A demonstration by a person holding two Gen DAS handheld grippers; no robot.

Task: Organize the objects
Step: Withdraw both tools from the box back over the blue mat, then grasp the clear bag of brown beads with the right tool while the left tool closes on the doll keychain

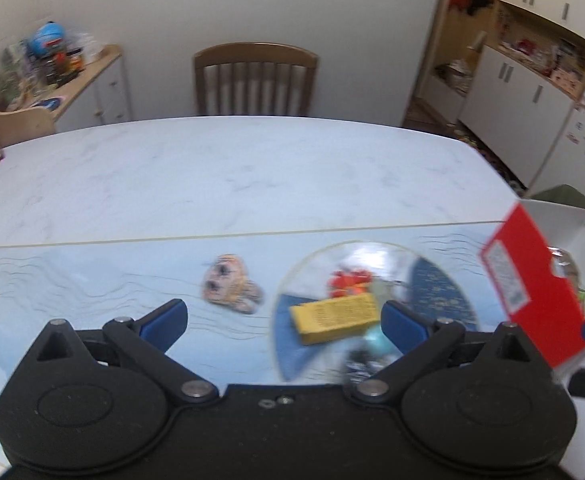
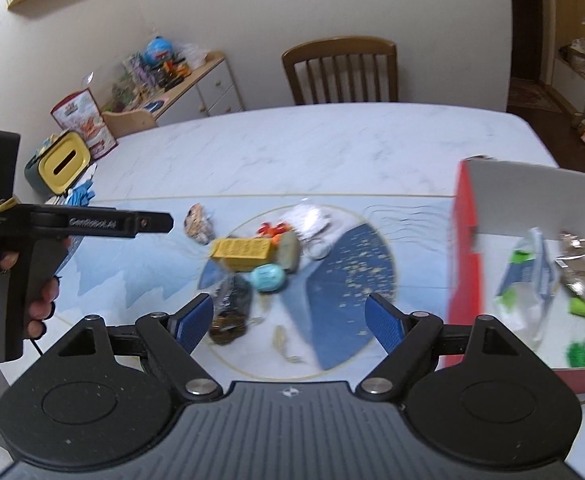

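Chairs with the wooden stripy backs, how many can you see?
1. The wooden chair stands at the far side of the table, pushed in against it, and the right wrist view shows the same one. Others may stand out of view.

Both views are motion-blurred. Print on the yellow box (image 1: 334, 317) can't be read. The small plush toy (image 1: 230, 289) is smeared, details unclear. The red box (image 1: 532, 284) is cut off by the right edge in the left wrist view; its far side runs out of frame in the right wrist view too. The dark bag (image 2: 230, 308) is partly hidden behind a blue finger pad. Packets inside the box (image 2: 532, 280) are too blurred to identify. Shelf clutter (image 2: 152, 64) is too small to tell.
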